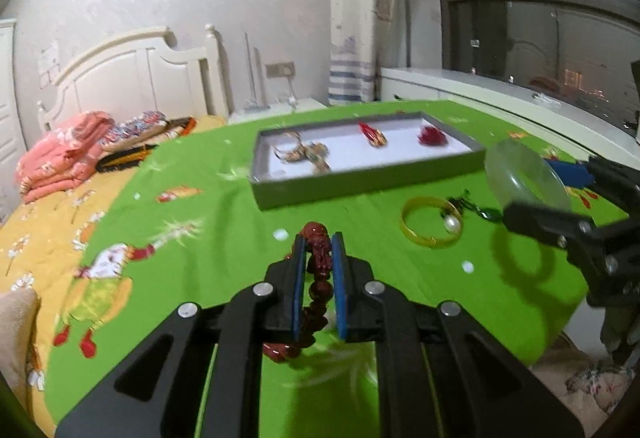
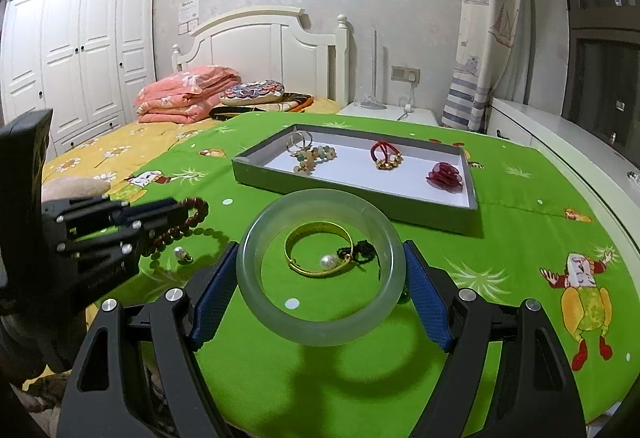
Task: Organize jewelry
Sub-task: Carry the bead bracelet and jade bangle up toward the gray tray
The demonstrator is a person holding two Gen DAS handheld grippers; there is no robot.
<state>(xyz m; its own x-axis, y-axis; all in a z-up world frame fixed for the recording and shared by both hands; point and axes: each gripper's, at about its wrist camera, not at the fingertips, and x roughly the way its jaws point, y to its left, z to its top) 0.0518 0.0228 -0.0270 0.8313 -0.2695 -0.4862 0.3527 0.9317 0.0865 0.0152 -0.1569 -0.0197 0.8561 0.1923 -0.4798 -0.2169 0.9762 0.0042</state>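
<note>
The left gripper [image 1: 320, 258] is clamped on a string of dark red beads [image 1: 318, 258], its blue pads squeezed close with the beads bunched between them; the string runs lengthwise along the fingers, a knot of beads poking out past the tips toward the tray and the rest dangling below the pads. The right gripper [image 2: 322, 278] holds a pale green bangle [image 2: 320, 270] across its width, the jaws spread wide with one blue pad against each side of the ring. The bangle is lifted off the green cloth [image 2: 520, 238] and lies almost flat, its opening facing upward and slightly toward the camera — through it the cloth shows below. On the cloth under it lie a gold bangle [image 2: 318, 252] with a pearl [image 2: 327, 260] and a bit of black cord [image 2: 360, 249] touching its rim. Beyond stands a shallow grey tray [image 2: 400, 204], its long side running left to right, holding a beaded piece with rings [image 2: 310, 154], a red cord bracelet [image 2: 385, 155] and a red flower [image 2: 445, 176], spaced apart. A small pearl pendant [image 2: 181, 253] lies near the left gripper.
</note>
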